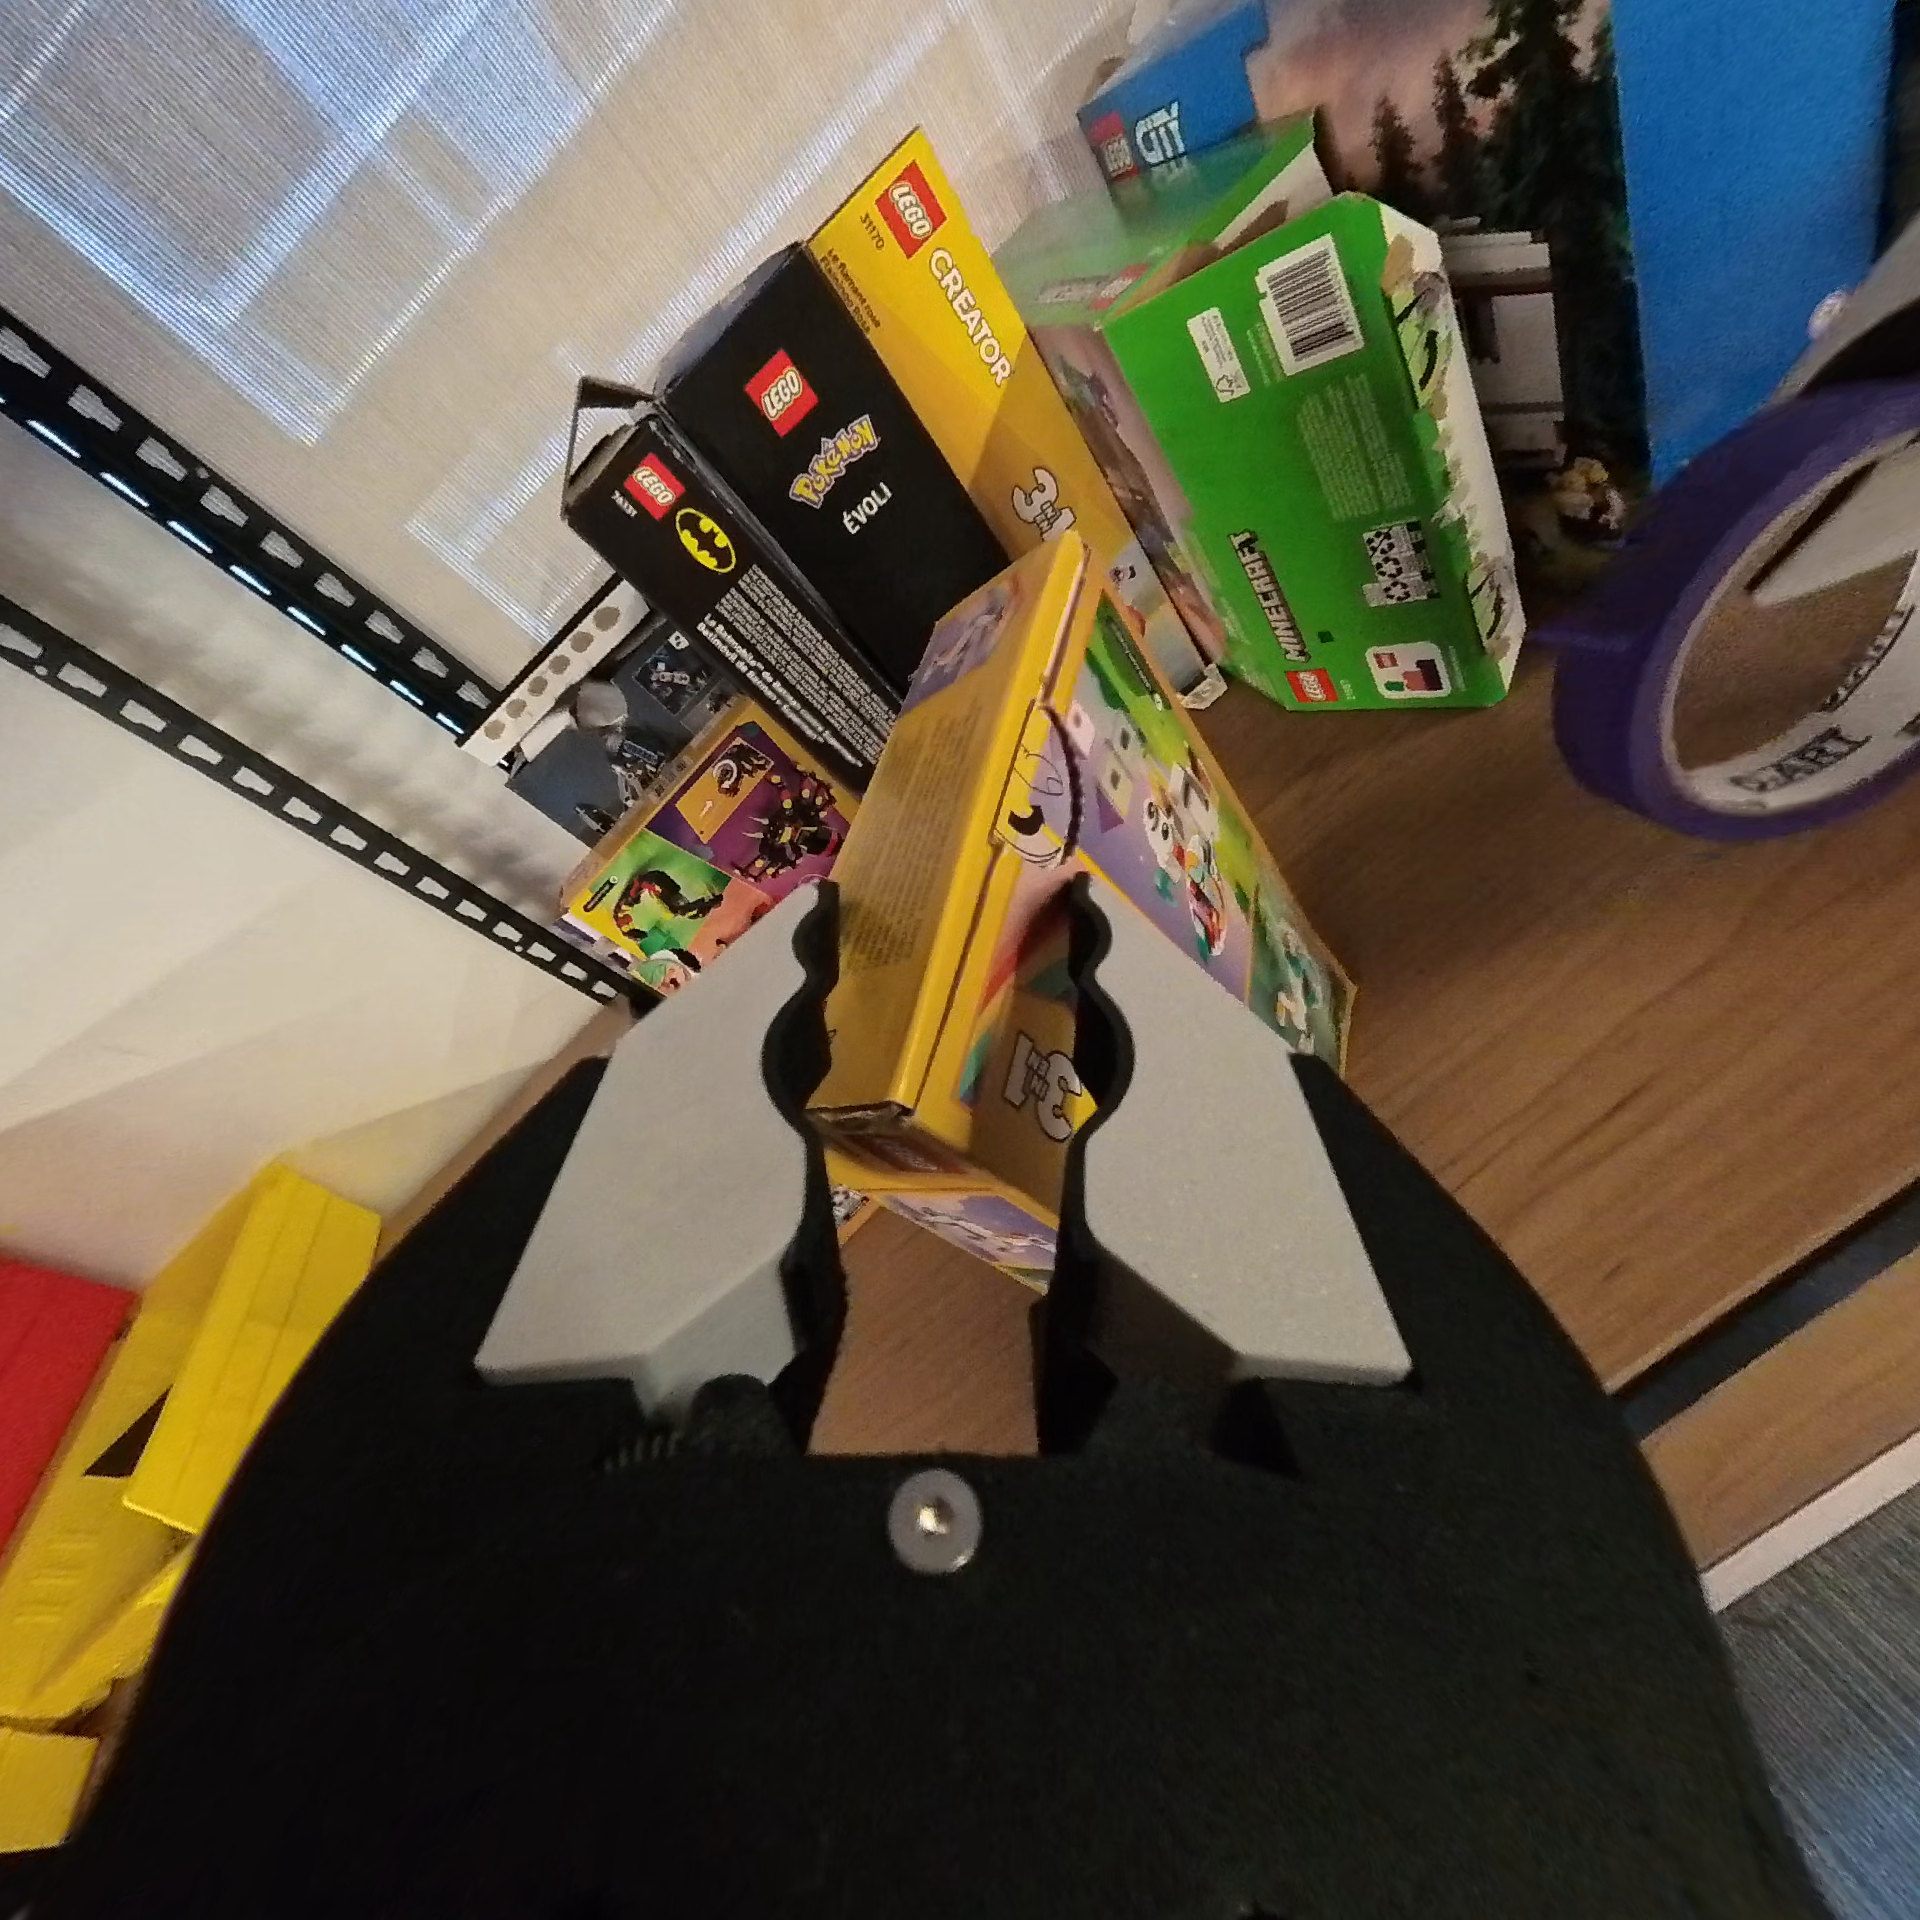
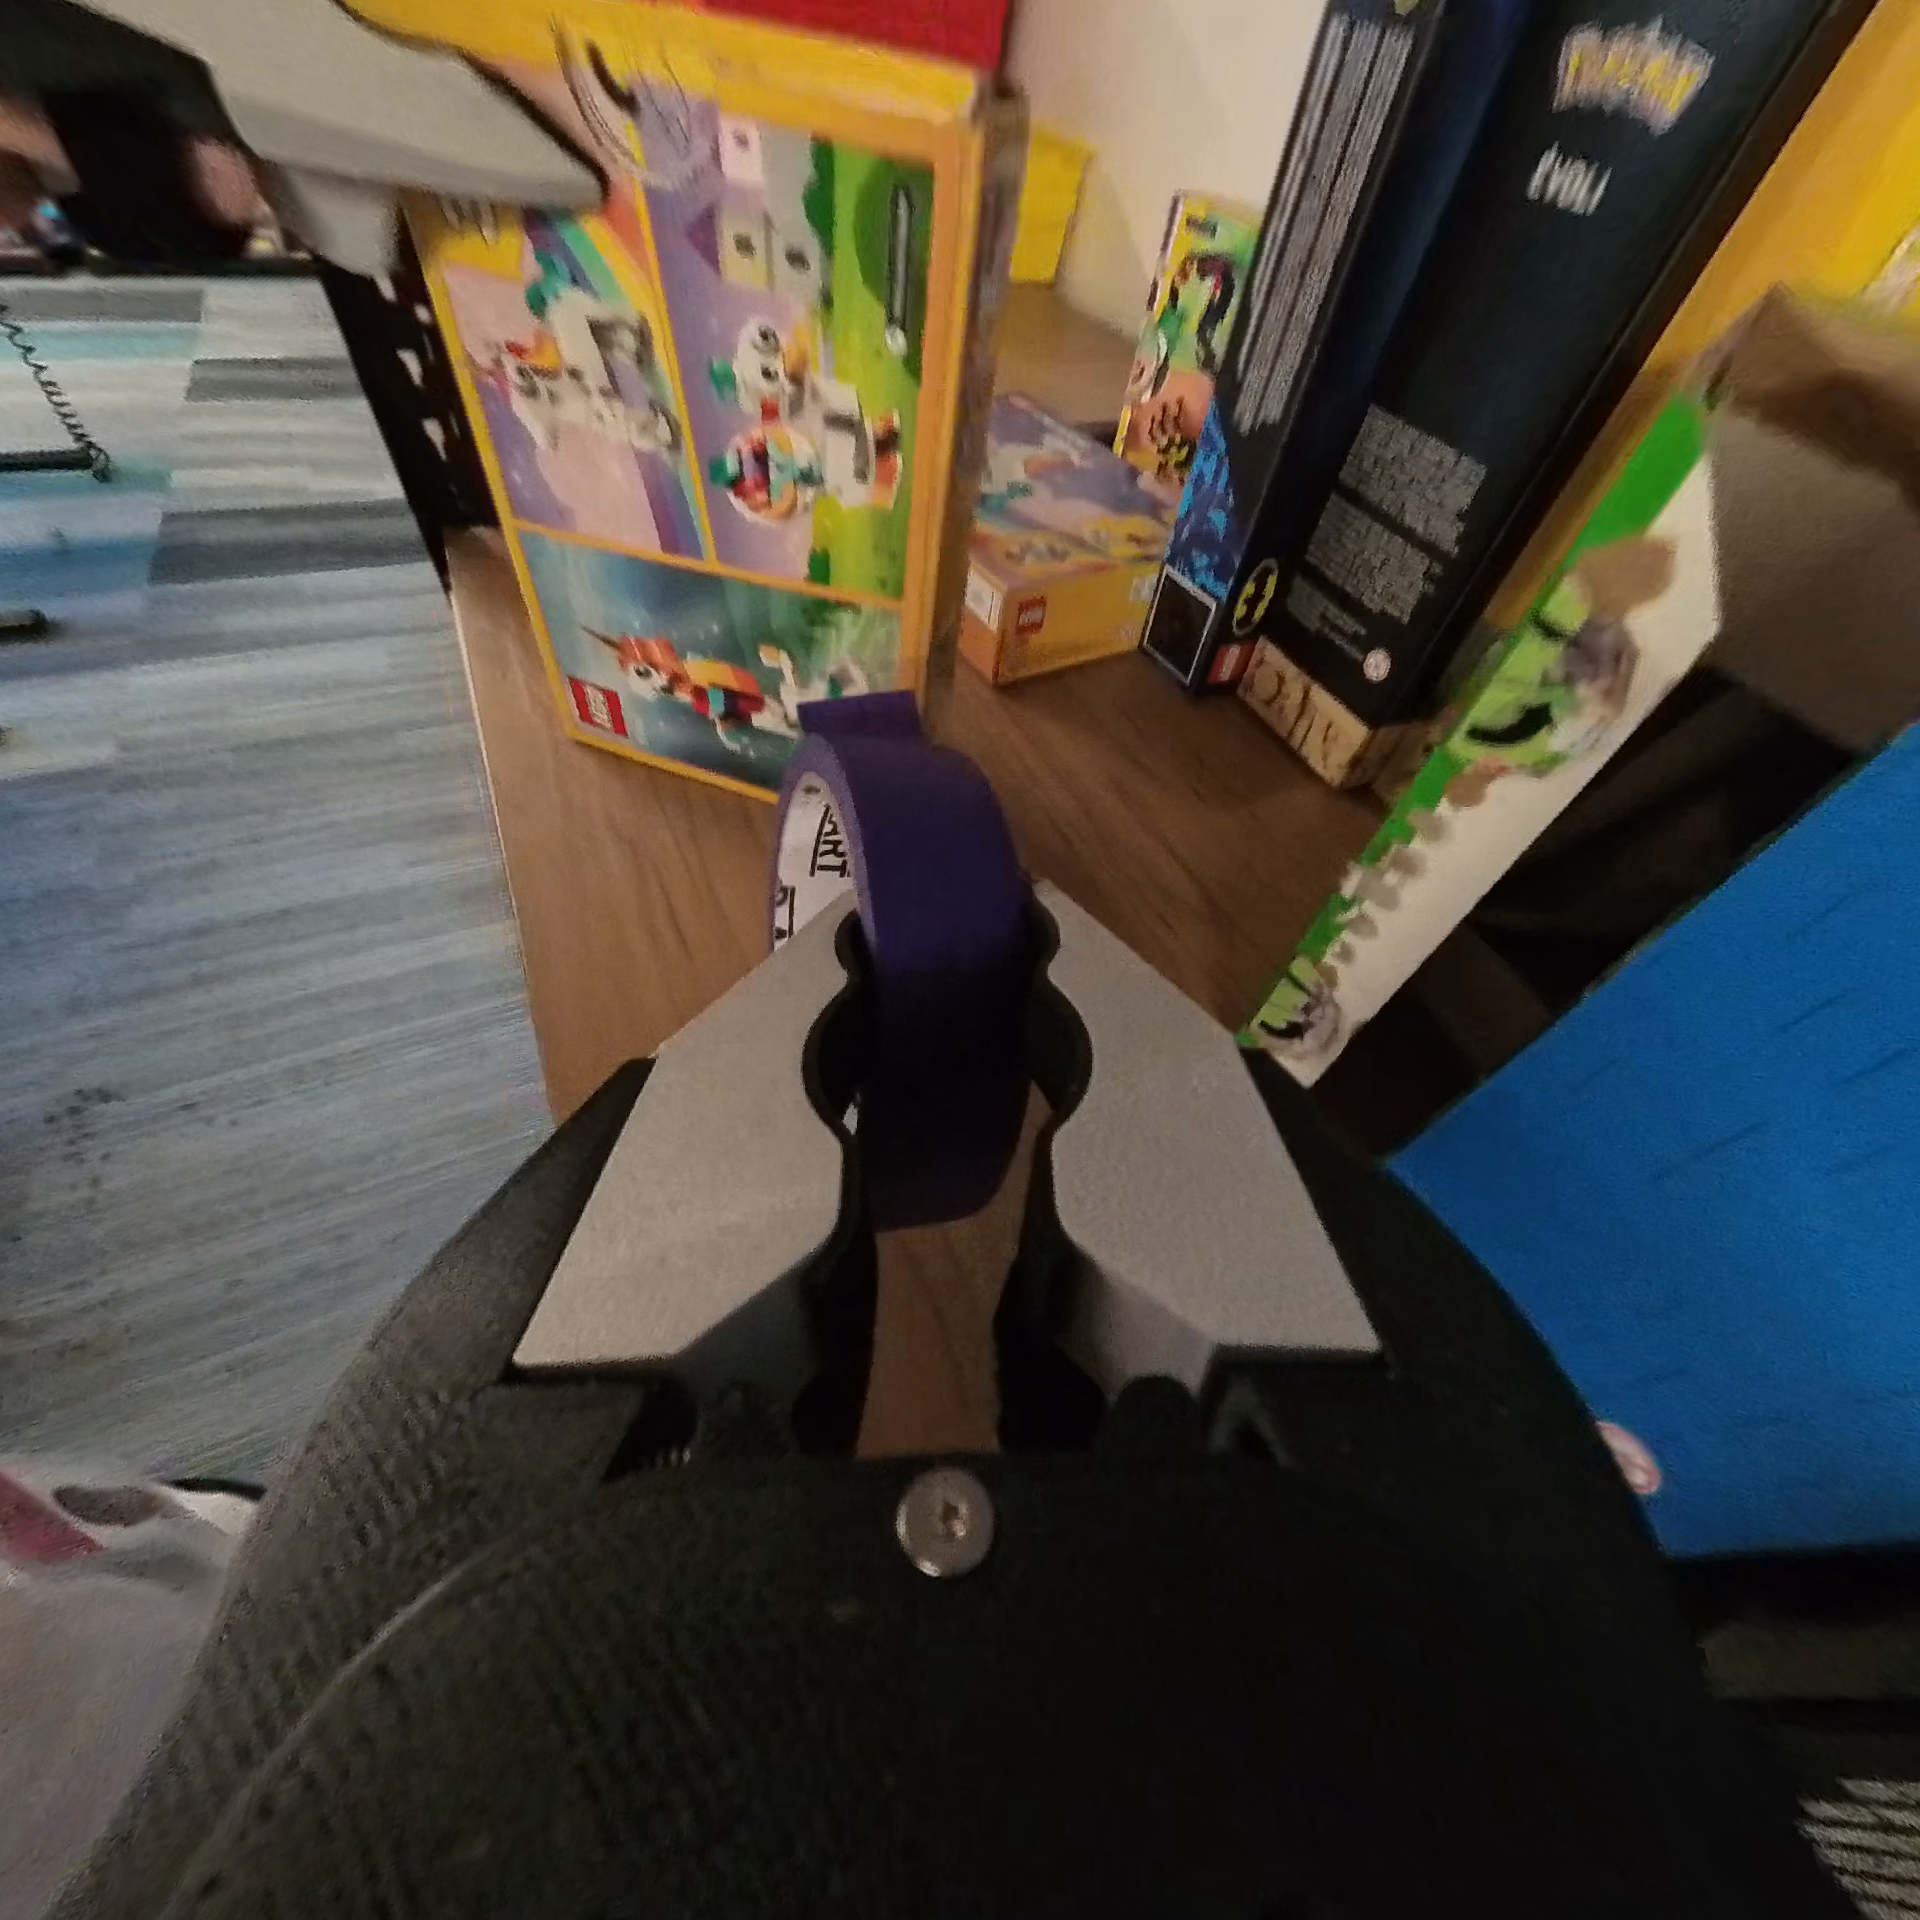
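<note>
My left gripper (image 1: pixel 951 935) is shut on the top edge of a yellow toy-brick box (image 1: pixel 966 831) that stands upright on the wooden shelf (image 1: pixel 1507 987). In the right wrist view the same box (image 2: pixel 727 416) stands near the shelf's front edge, and a grey finger (image 2: pixel 416 156) of the left gripper shows at its top. My right gripper (image 2: pixel 940 925) is shut on a roll of purple tape (image 2: pixel 914 862) and holds it upright above the shelf (image 2: pixel 644 914). The tape roll (image 1: pixel 1745 665) also shows at the right edge of the left wrist view.
Two black boxes (image 1: pixel 810 499), a tall yellow box (image 1: pixel 966 312), a green box (image 1: pixel 1320 468) and a blue box (image 1: pixel 1174 114) stand along the back. A small box (image 2: pixel 1070 540) lies flat behind the held one. A blue panel (image 2: pixel 1662 1195) is at right, a black rack post (image 2: pixel 416 405) and carpet (image 2: pixel 239 935) at left. Spacing between my two grippers at the tips: around 20 centimeters.
</note>
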`<state>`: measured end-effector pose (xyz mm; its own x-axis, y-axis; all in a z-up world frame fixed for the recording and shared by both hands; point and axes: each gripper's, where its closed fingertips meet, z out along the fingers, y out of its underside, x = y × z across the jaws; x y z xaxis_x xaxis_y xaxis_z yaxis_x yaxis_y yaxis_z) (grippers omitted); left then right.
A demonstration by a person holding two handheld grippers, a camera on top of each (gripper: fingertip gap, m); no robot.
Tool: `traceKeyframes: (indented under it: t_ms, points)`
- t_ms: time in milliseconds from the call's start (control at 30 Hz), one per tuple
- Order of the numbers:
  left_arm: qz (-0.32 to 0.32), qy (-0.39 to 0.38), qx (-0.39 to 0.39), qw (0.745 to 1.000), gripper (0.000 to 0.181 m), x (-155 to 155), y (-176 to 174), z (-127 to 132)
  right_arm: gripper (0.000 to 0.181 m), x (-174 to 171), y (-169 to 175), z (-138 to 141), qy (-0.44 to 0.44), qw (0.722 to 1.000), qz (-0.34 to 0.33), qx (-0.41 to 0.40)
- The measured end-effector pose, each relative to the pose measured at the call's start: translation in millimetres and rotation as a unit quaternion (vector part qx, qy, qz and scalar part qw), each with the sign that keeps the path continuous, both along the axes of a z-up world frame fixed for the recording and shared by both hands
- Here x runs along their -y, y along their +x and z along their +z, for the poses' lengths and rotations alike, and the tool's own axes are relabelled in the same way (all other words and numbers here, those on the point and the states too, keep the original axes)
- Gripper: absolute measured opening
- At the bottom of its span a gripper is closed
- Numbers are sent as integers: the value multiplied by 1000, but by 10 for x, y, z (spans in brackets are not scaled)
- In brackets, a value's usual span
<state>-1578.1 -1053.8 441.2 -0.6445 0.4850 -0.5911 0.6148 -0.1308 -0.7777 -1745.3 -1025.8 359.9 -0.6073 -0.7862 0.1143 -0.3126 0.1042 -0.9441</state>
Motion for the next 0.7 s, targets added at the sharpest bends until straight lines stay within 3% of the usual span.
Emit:
traceKeyframes:
  t_ms: [267, 467, 533, 700]
  points:
    - [-42, -6, 5, 999, 42, -86, -50, 119, 24, -233, 161, 639, -114, 993, -30, -4]
    - [-93, 32, 82, 992, 41, -31, -148, 18, 24, -267, 306, 846, -130, 991, -39, 8]
    - [-91, 16, 108, 990, 28, -1, -129, 4, 24, -279, 344, 892, -134, 990, -41, 12]
    - [-89, -13, 132, 987, 32, -6, -114, -23, 24, -327, 423, 990, -141, 989, -41, 35]
